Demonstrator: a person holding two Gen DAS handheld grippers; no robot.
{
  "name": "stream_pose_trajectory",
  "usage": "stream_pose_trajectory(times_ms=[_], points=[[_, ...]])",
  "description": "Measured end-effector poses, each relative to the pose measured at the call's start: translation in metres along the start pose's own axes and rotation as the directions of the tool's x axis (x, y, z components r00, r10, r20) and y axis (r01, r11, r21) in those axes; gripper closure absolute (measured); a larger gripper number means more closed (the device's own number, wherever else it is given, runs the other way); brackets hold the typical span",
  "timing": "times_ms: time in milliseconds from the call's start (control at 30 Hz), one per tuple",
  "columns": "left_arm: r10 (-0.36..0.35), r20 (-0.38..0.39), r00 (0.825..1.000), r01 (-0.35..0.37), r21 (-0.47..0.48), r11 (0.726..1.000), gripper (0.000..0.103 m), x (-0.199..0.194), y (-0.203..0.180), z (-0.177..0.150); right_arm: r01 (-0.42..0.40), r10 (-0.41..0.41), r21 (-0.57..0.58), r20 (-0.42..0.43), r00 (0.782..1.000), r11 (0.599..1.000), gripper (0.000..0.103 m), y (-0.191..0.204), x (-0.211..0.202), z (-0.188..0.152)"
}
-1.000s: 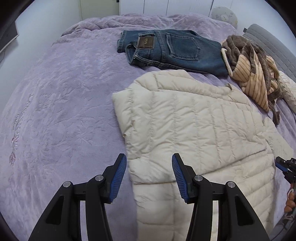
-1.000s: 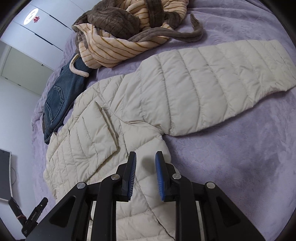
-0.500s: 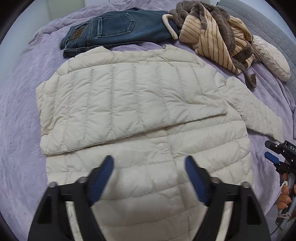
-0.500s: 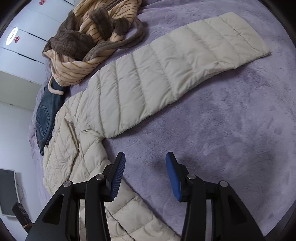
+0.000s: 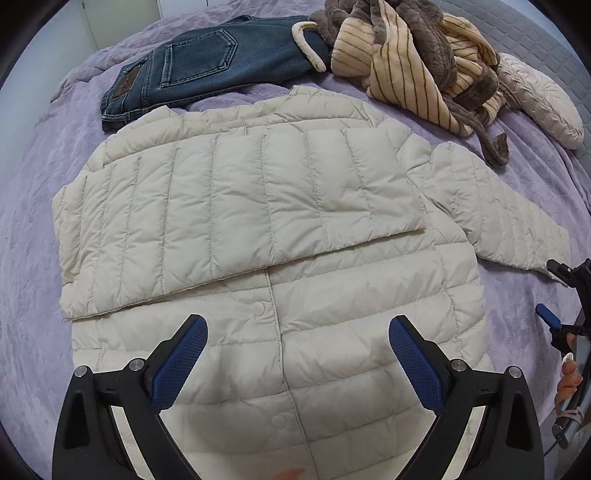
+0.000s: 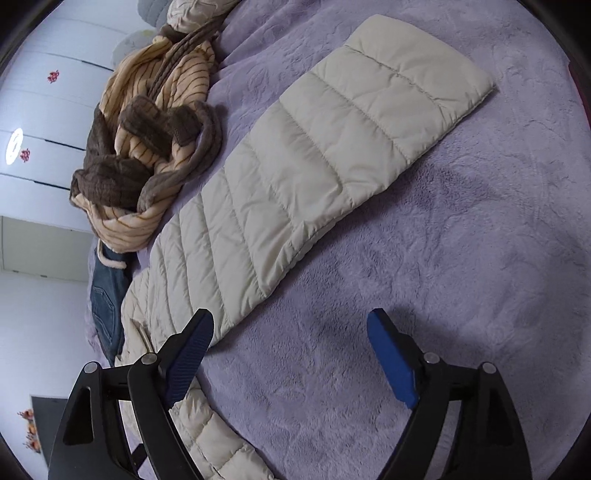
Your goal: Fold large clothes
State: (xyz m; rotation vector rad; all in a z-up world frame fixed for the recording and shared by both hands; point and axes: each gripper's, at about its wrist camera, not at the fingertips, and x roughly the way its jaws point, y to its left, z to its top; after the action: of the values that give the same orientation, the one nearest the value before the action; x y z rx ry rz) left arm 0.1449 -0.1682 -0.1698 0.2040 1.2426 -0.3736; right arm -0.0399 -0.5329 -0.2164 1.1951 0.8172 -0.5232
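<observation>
The left gripper (image 5: 297, 345) hangs over the lower front of the jacket (image 5: 280, 280), its jaws spread wide after just opening, nothing between them but the snap placket below. The jacket, cream and quilted, lies front-up on the purple bed (image 5: 33, 229); one sleeve (image 5: 236, 206) is folded across the chest, its cuff reaching past the placket. The other sleeve (image 5: 495, 210) stretches out flat toward the right edge of the left view, where the right gripper (image 5: 554, 295) shows, held by fingers (image 5: 567, 376). In the right view the right gripper (image 6: 290, 349) is over bare bed (image 6: 461, 258) just beside that outstretched sleeve (image 6: 317, 166); its jaws have also just been opening and stand released, with only bedcover between them and one finger (image 6: 188, 345) over the jacket's edge. Beyond the jacket's collar lie folded jeans (image 5: 207, 66), and next to them a crumpled striped robe (image 5: 406, 62) with brown trim, its belt trailing near the sleeve's shoulder. A quilted pillow (image 5: 539, 99) sits past the robe, against a grey headboard (image 5: 535, 33).
</observation>
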Motion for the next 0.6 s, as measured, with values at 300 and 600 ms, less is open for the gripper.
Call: stream_pose_trajectory(times_ms=[300, 600], points=[[0.015, -0.034, 0.999, -0.016, -0.011, 1.000, 0.004, 0.009, -0.010, 0.003, -0.088, 0.091, 0.093, -0.028, 0.995, 0.992, 0.016, -0.006, 0.024, 0.034], [0.026, -0.034, 0.999, -0.028, -0.061, 0.998, 0.004, 0.015, -0.008, 0.008, -0.279, 0.282, 0.315, 0.038, 0.959, 0.907, 0.015, -0.015, 0.044, 0.071]])
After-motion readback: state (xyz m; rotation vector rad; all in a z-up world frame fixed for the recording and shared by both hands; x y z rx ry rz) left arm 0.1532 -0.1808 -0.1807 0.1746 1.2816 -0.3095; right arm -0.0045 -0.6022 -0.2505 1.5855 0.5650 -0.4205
